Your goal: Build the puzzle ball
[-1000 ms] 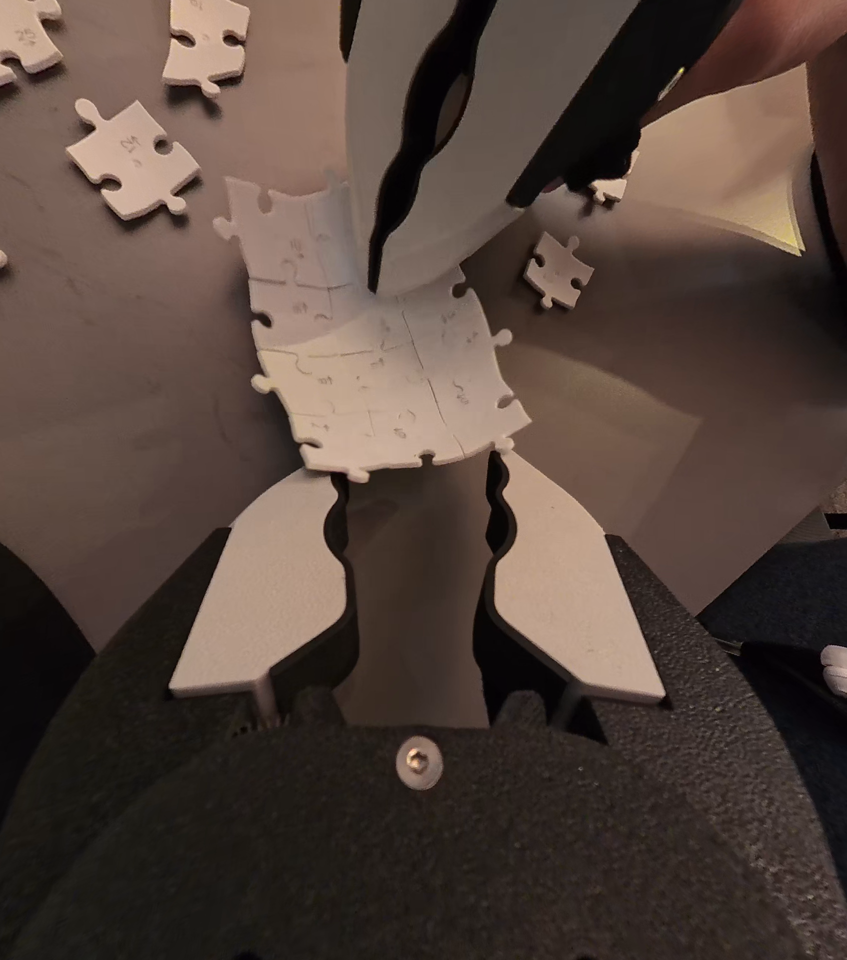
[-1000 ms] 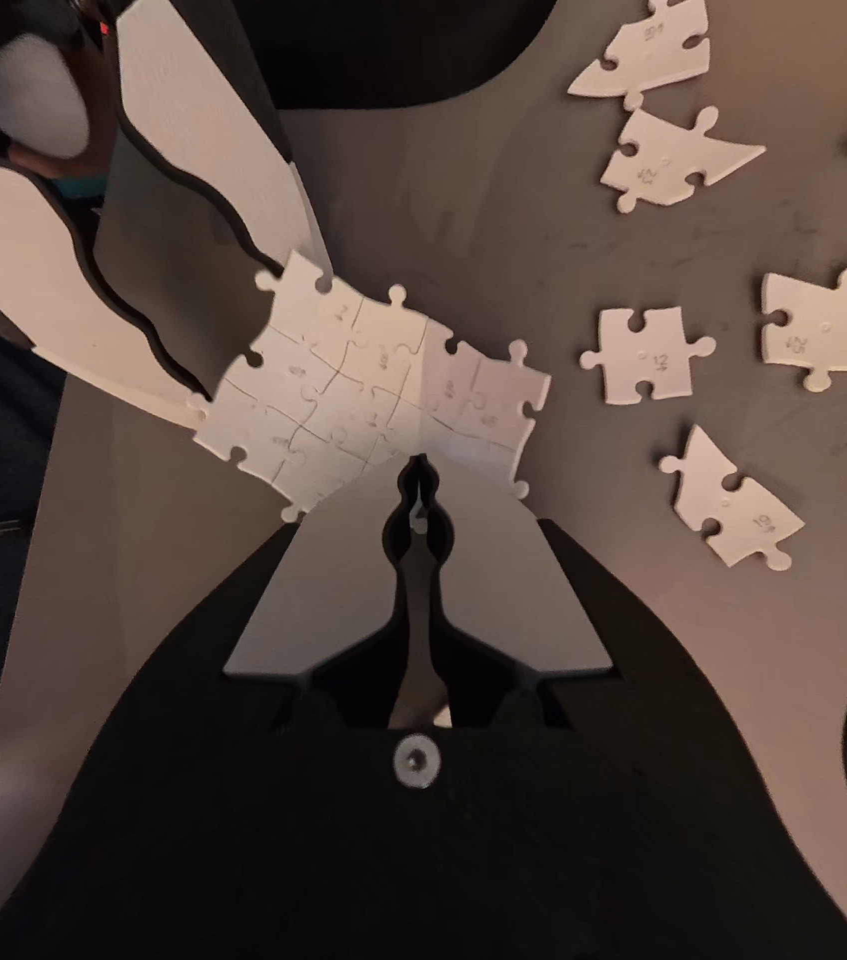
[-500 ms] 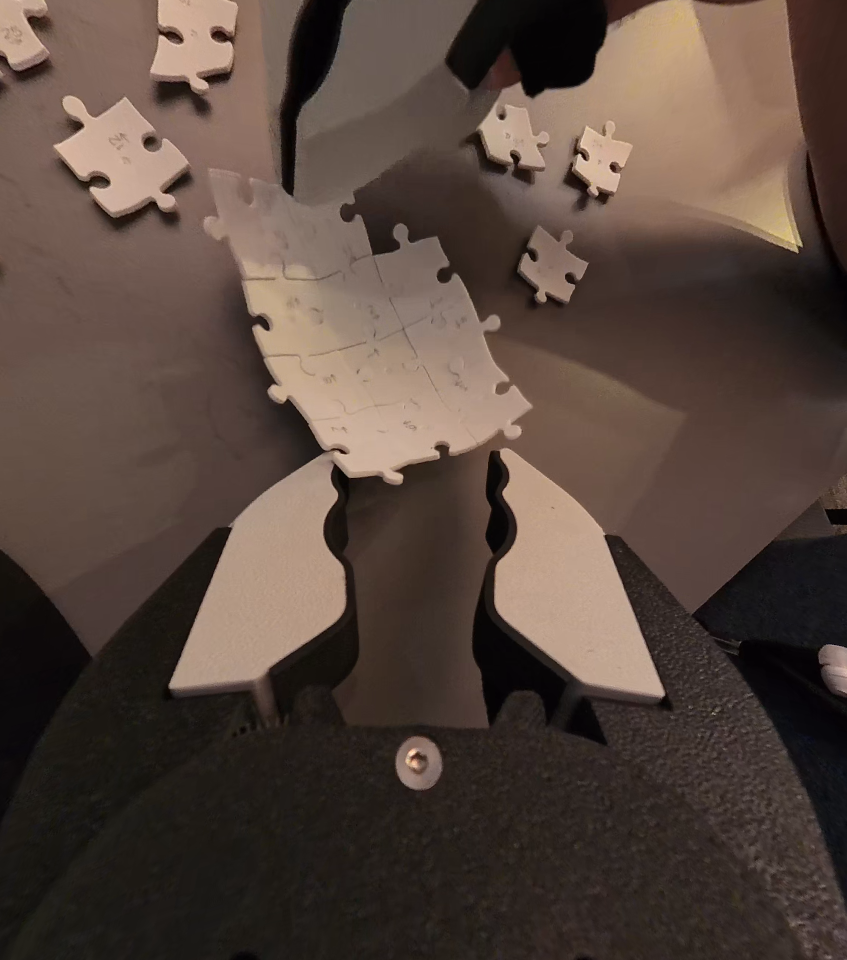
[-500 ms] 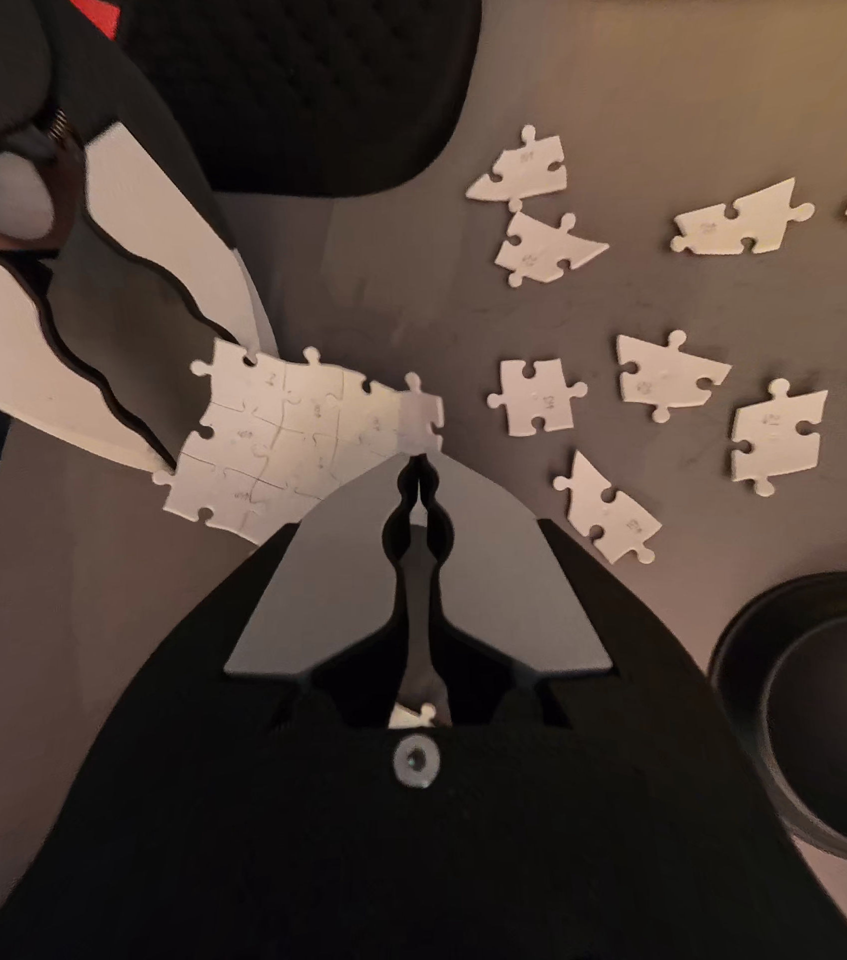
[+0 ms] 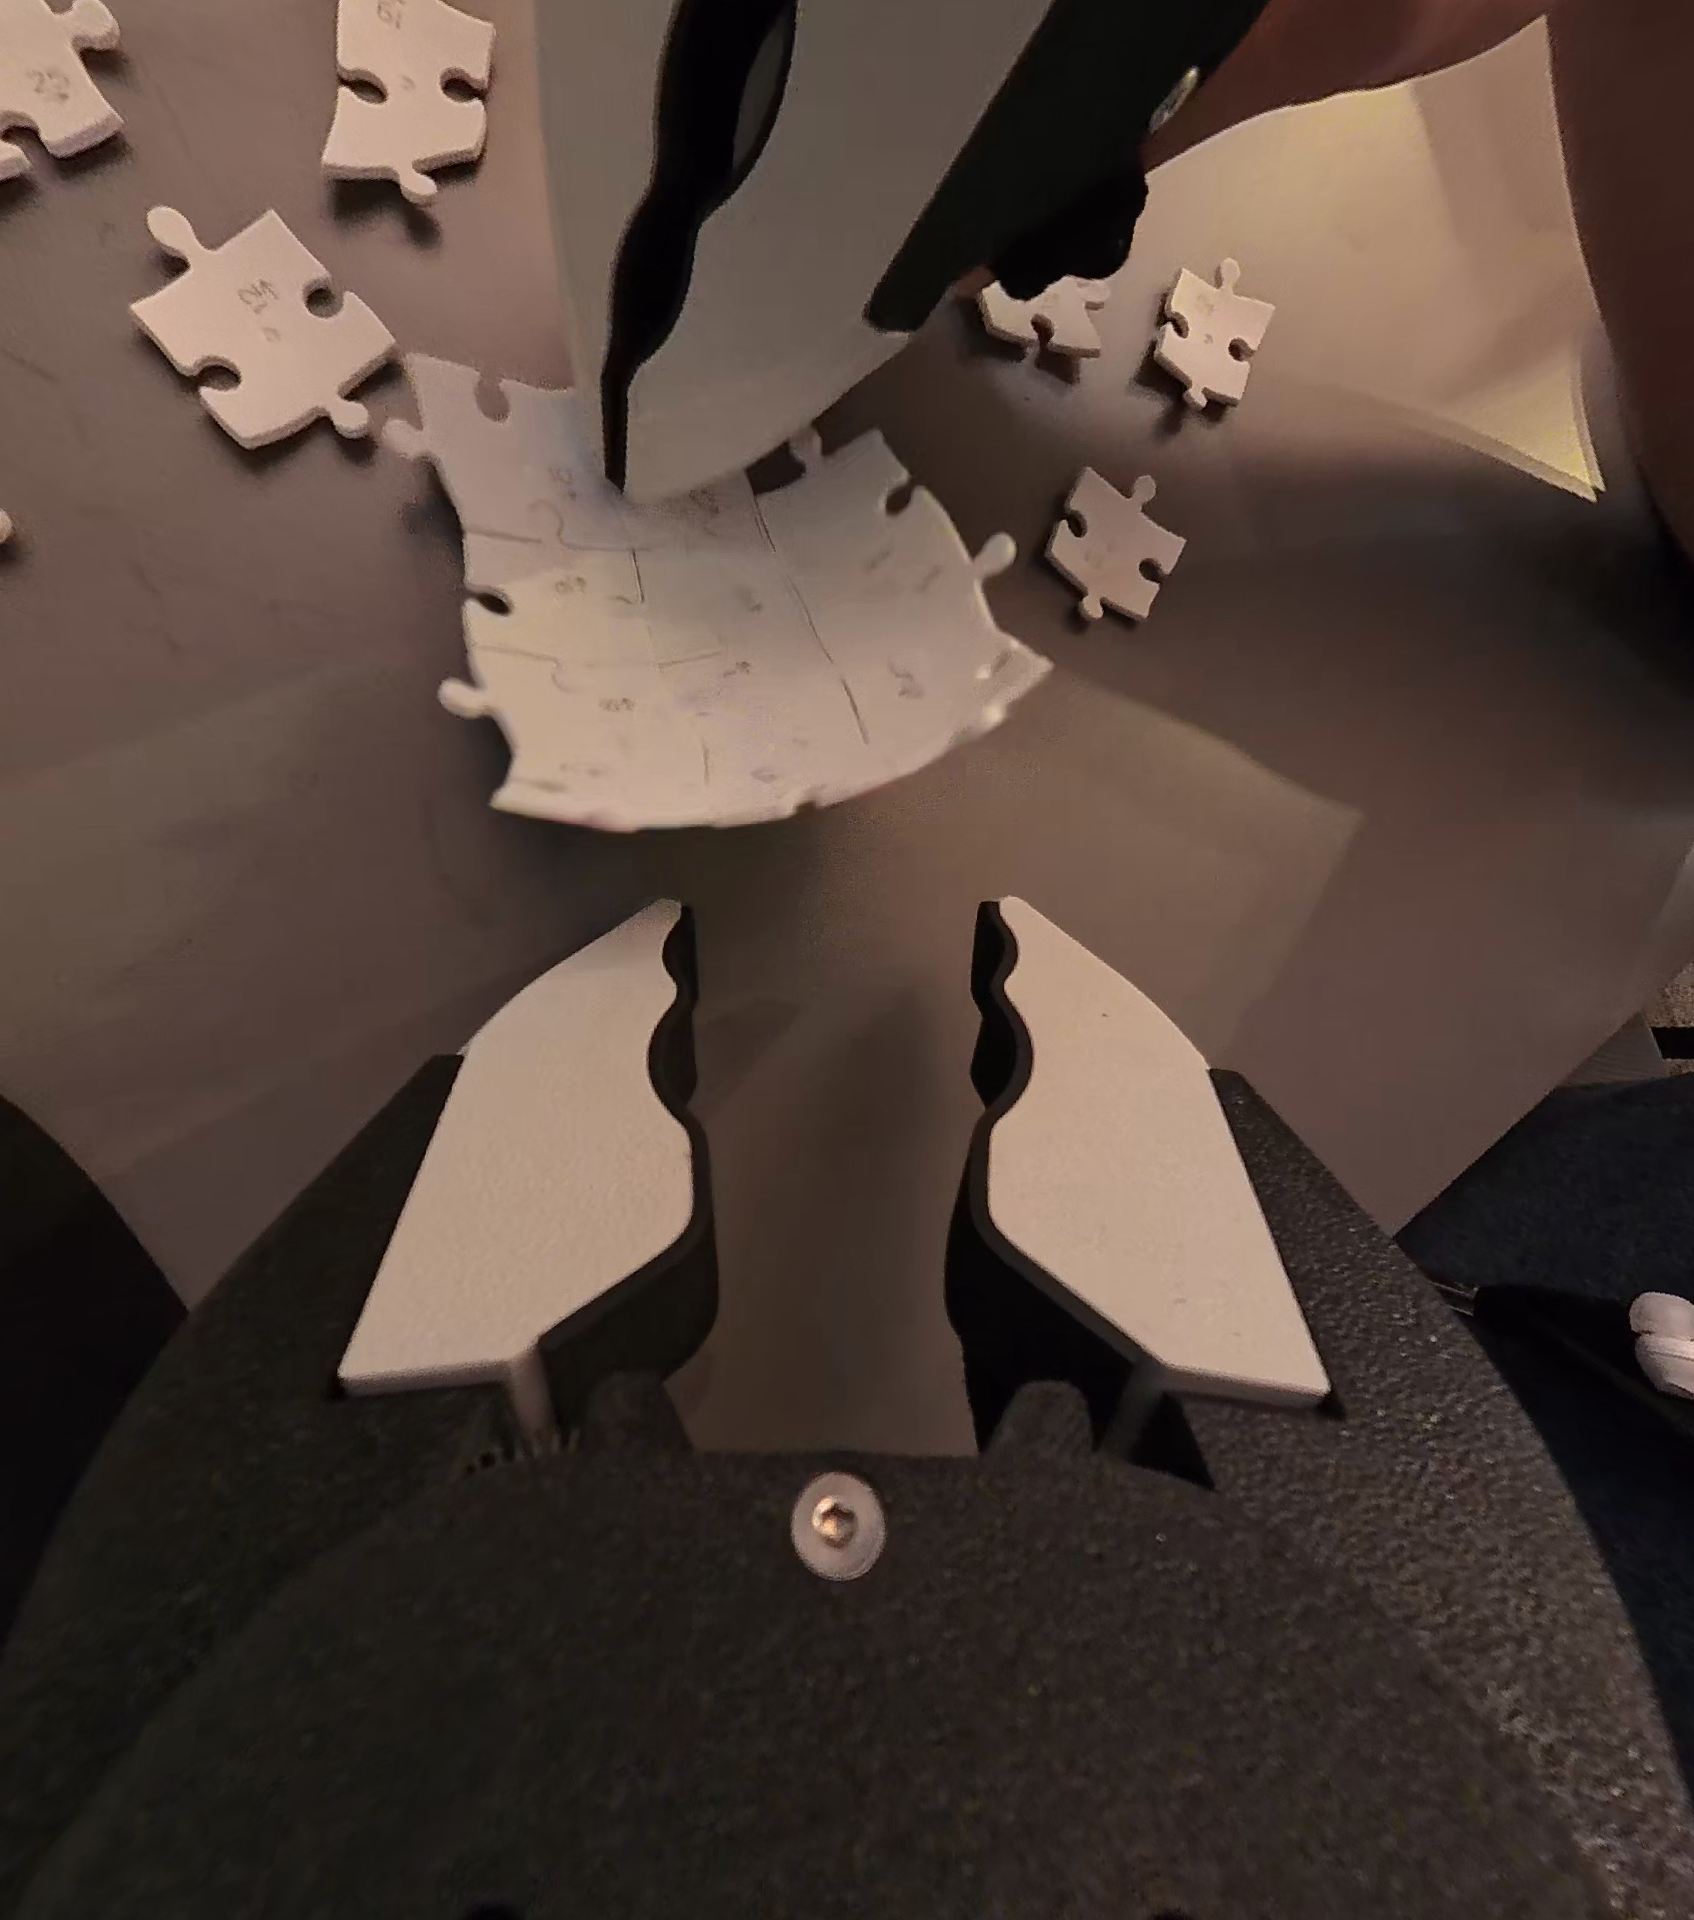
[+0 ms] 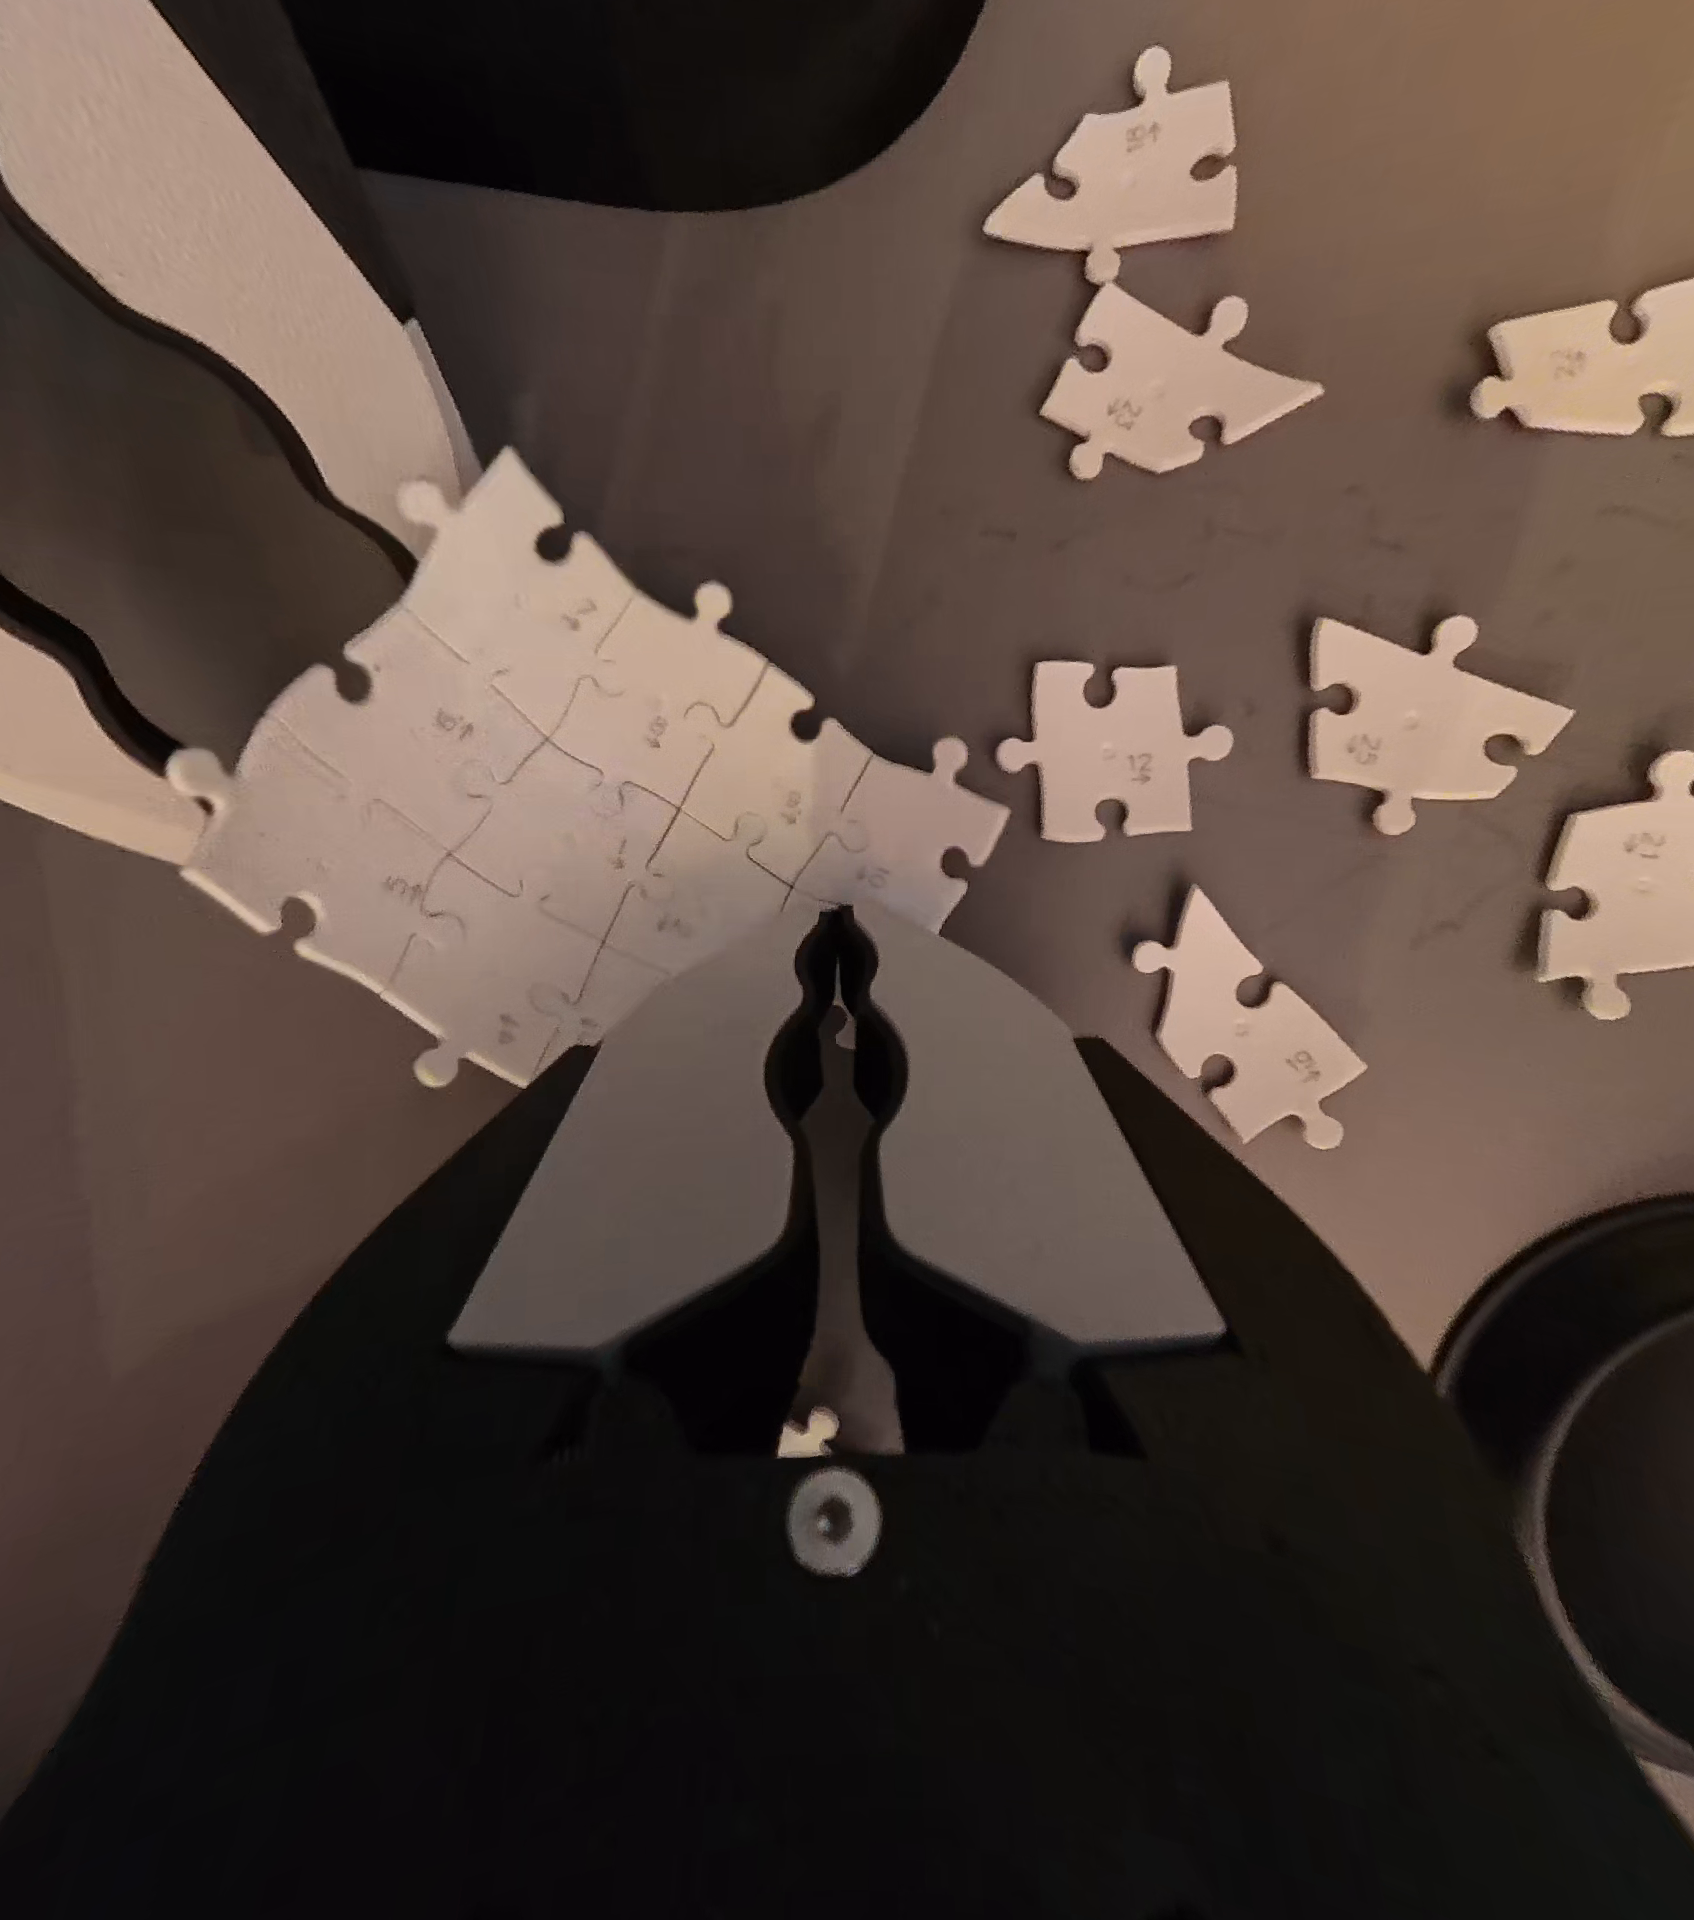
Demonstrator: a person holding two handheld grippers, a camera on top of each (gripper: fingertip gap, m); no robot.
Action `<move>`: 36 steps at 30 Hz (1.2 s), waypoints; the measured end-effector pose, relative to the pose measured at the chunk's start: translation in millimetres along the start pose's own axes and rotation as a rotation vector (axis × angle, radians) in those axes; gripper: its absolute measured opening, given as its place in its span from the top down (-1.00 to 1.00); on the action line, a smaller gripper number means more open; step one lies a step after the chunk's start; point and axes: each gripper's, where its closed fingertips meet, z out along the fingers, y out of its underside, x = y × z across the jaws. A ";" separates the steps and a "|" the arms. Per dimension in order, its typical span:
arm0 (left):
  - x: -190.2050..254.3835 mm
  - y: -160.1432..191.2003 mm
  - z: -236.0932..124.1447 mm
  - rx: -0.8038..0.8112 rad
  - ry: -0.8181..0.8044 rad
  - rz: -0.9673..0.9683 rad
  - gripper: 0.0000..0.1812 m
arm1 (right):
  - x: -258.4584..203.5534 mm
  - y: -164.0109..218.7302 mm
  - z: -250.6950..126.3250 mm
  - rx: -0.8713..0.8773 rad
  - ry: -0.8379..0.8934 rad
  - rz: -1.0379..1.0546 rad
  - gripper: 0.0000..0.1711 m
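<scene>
On the grey bench [image 5: 147, 790] we've got loose white puzzle pcs scattered, w/ the joined curved panel [image 5: 718, 644] sitting roughly mid-frame in the left wrist view. Going left to right there: a few loose pcs far left, e.g. one [image 5: 261, 327] just beside the panel's top-left corner, then the panel, then three small pcs off to the right, nearest one [image 5: 1118, 545]. Our left gripper [image 5: 830, 914] has its jaws spread wide, nothing between them, tips near the panel's lower edge but apart from it. Our right gripper [image 6: 838, 920] has its jaws pressed together, pinching the panel's edge; same gripper comes in from the top in the left view. Right wrist view, left to right: left gripper's fingers [image 6: 147, 343], panel, loose pcs, then a dark round container [image 6: 1508, 1340] at the far right edge.
</scene>
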 end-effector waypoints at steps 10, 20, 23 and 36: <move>-1.0 -0.3 0.1 -0.007 -0.001 0.005 0.44 | -0.4 0.0 -0.8 0.071 -0.174 0.158 0.98; -2.0 -1.0 0.5 -0.015 -0.007 0.010 0.44 | -0.7 -0.3 -1.3 0.101 -0.290 0.275 0.97; -1.7 -0.3 0.1 -0.018 -0.009 0.009 0.44 | -0.7 -0.4 -1.3 0.113 -0.288 0.269 0.97; -0.8 5.1 -3.6 -0.014 -0.012 -0.005 0.44 | -9.5 -5.3 -9.7 0.104 -0.119 0.062 0.98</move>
